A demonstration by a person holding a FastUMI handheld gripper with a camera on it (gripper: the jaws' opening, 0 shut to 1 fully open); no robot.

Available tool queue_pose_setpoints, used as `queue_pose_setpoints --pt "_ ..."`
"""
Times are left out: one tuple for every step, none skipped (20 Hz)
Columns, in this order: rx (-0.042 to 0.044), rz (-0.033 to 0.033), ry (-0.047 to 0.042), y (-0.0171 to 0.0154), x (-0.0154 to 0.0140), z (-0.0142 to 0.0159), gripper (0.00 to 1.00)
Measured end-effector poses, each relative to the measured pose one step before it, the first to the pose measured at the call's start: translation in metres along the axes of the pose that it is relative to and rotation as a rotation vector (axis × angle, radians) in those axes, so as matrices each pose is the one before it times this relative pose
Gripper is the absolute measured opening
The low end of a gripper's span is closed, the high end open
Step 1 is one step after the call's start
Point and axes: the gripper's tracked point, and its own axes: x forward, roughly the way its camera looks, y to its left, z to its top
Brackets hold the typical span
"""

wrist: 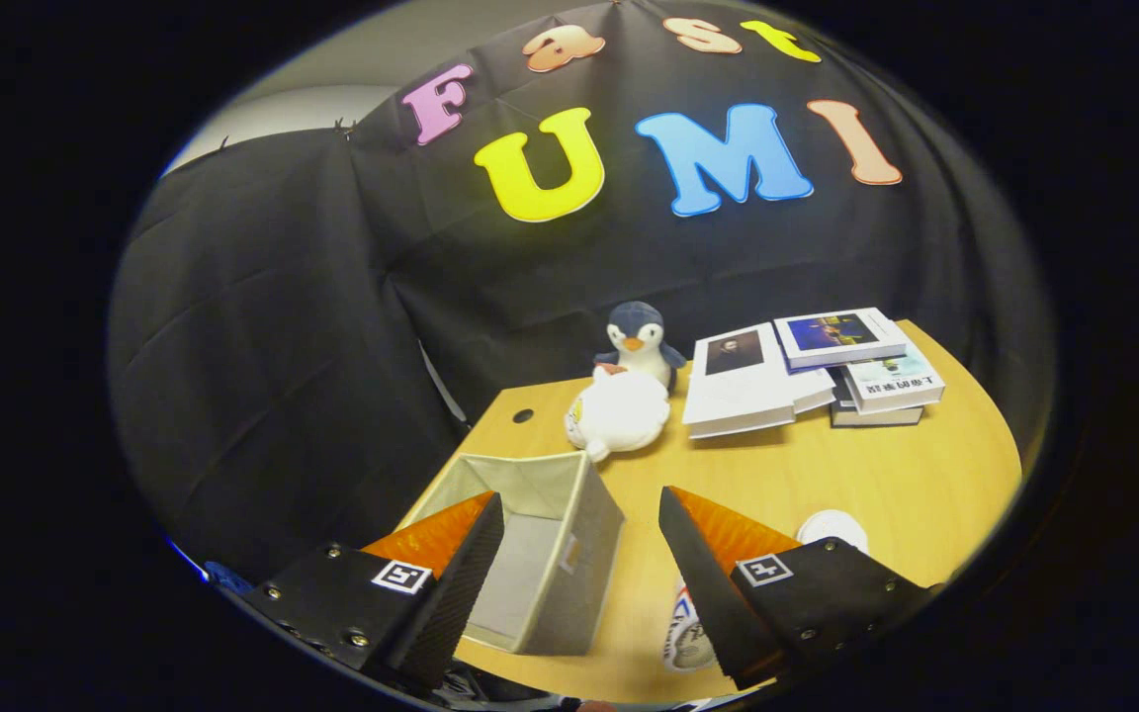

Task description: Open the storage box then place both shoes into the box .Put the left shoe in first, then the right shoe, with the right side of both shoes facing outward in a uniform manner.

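A hand-held gripper [579,569] hovers above a wooden table [886,485] with its fingers spread wide and pinching nothing, the grey fabric storage box [550,554] lying open-topped at lower centre of the frame, just ahead of the left finger. A shoe [688,633] peeks out low in the frame beside the right finger (only a white, marked sliver is visible, so left or right cannot be told). The sound approach, judging by the layout, is to confirm which shoe it is, drop the open fingers squarely over it, and steer clear of the white plush toy [619,410], penguin [637,341] and books [807,371] beyond.
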Motion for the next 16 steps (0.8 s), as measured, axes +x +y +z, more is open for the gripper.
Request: queue_pose_setpoints --pt "-0.00103 -0.02290 0.01619 -0.01316 0.00217 -0.00817 0.96" --pt "0.00444 -0.01629 0.01694 -0.01201 0.00183 -0.00810 0.96" --pt "0.00726 -0.01248 0.02021 -0.00982 0.00423 -0.00886 0.96" --pt "0.00481 -0.01020 0.01974 -0.00920 0.00334 -0.00777 0.97" --pt "0.00048 -0.01111 0.02220 -0.00828 0.00381 -0.00877 0.97" --pt "-0.00282 -0.01348 0.02067 -0.00872 0.00448 -0.00807 0.96" --pt "-0.00250 -0.01110 0.01786 -0.00739 0.00437 -0.00722 0.97" --pt "0.00225 -0.00985 0.01625 -0.00666 0.00309 -0.00632 0.97" --pt "0.00621 -0.00719 0.01833 -0.00607 0.00512 -0.00644 0.97" --pt "0.00950 -0.00751 0.01480 -0.00529 0.00526 -0.00650 0.96" --pt "0.00775 -0.00801 0.01637 -0.00625 0.00395 -0.00618 0.96" --pt "0.00693 -0.01225 0.01802 -0.00599 0.00540 -0.00707 0.96" --pt "0.00566 -0.00929 0.02078 -0.00477 0.00504 -0.00790 0.97" --pt "0.00669 -0.00729 0.02421 -0.00546 0.00502 -0.00755 0.97" --pt "0.00663 0.00054 0.03014 -0.00341 0.00445 -0.00975 0.97" --pt "0.00292 -0.00258 0.02761 -0.00312 0.00401 -0.00779 0.97"
